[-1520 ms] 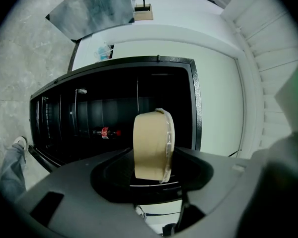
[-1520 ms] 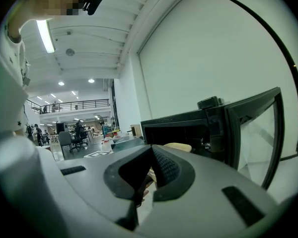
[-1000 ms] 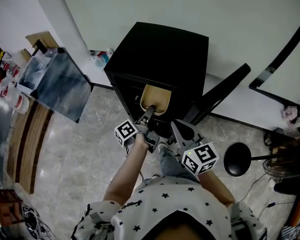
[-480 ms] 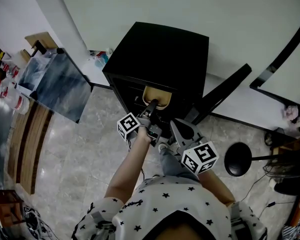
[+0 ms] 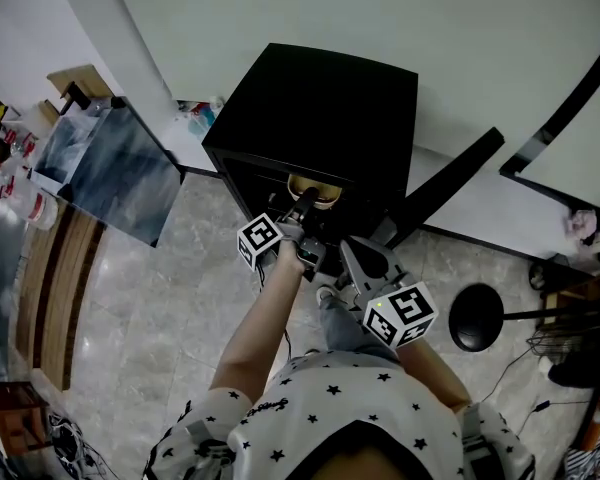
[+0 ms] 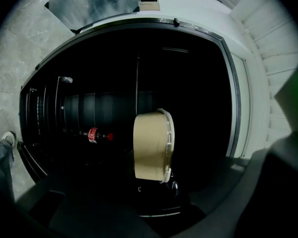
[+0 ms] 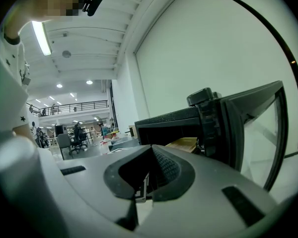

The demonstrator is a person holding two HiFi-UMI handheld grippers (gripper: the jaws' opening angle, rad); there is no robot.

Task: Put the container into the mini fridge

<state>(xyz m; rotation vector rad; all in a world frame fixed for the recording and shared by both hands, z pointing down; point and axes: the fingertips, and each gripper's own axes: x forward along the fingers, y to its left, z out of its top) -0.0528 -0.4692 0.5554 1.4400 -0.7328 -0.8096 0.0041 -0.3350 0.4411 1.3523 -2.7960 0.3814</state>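
- Mini fridge [image 5: 330,108]: black, on floor by wall; door [image 5: 448,180] swung open to the right.
- L gripper [image 5: 305,208]: arm reaching fwd, jaws clamped on the container.
- R gripper [image 7: 144,190]: held back near the body, jaws closed together, nothing btwn.
- Container [image 6: 151,145]: tan tub w/ clear lid, at fridge opening, partly inside dark cavity.
- Bottle [image 6: 93,134]: red label, lying inside fridge, left of the container.

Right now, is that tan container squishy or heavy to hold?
Probably stiff: the container looks undented though the left gripper pinches only one end. Likely light, since that end grip alone carries it. Its clear lid might feel slippery.
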